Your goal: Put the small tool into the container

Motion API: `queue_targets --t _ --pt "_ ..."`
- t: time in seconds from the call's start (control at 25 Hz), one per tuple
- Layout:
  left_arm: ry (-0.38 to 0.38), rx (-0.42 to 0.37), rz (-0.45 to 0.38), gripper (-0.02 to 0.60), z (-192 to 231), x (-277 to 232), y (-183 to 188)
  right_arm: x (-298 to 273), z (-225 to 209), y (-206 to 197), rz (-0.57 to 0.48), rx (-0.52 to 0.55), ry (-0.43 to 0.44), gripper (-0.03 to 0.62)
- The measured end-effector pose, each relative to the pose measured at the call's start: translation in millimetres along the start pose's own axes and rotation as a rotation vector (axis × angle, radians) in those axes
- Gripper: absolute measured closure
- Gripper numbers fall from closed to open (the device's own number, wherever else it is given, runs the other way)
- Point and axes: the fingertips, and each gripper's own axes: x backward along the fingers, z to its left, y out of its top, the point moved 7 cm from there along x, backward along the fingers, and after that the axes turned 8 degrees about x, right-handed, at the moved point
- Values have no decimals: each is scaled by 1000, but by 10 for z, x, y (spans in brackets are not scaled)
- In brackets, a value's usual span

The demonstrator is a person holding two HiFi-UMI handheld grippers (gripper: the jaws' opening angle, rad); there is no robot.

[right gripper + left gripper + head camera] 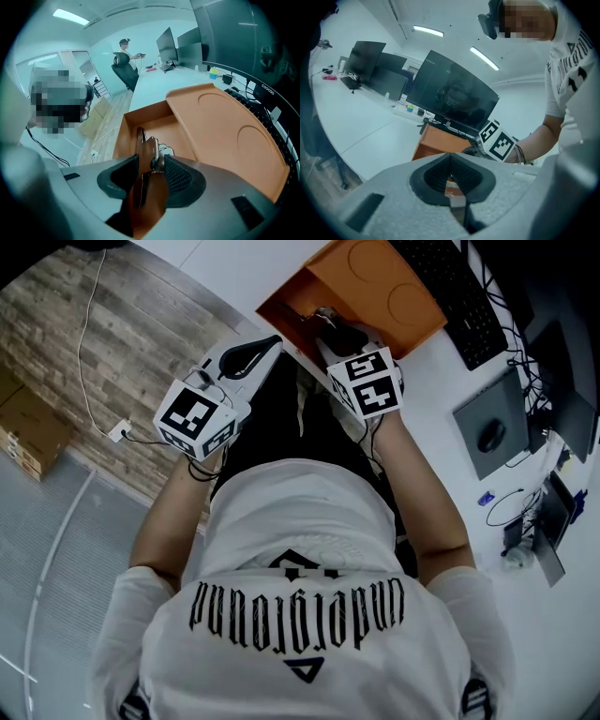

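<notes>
Now R gripper (151, 164) jaws spread round small tool (143, 140) in container (123, 136); L gripper (451, 174) pinched together, empty. Risk: tool snags right jaw on pullback, tips over near wall.

A long white table (441, 390) fills the right of the head view and carries a black keyboard (459, 296). Wood-plank floor (112, 324) lies at upper left, with grey flooring (56, 549) below it and cardboard boxes (28, 432) at the left edge. Dark monitors (454, 96) stand under ceiling strip lights (427, 31). A black office chair (125, 68) stands at the table's far end.
</notes>
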Motion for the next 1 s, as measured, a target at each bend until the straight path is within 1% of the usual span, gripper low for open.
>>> queue_targets --t 0.32,0.6,0.76,0.88,1.0 --pt "13 -35 -40 568 -291 94 39 284 50 -56 -34 9 -18 441" --pt "25 -69 -90 568 -672 234 74 679 187 -13 -107 51 -39 441" --pt "34 -74 -139 568 -940 315 81 922 283 -21 -152 104 -43 444" --pt "38 -76 -162 568 -1173 386 20 1156 392 -48 -201 130 -45 471" --pt "43 -95 -178 568 -1361 432 16 1413 462 -58 -250 147 -48 500"
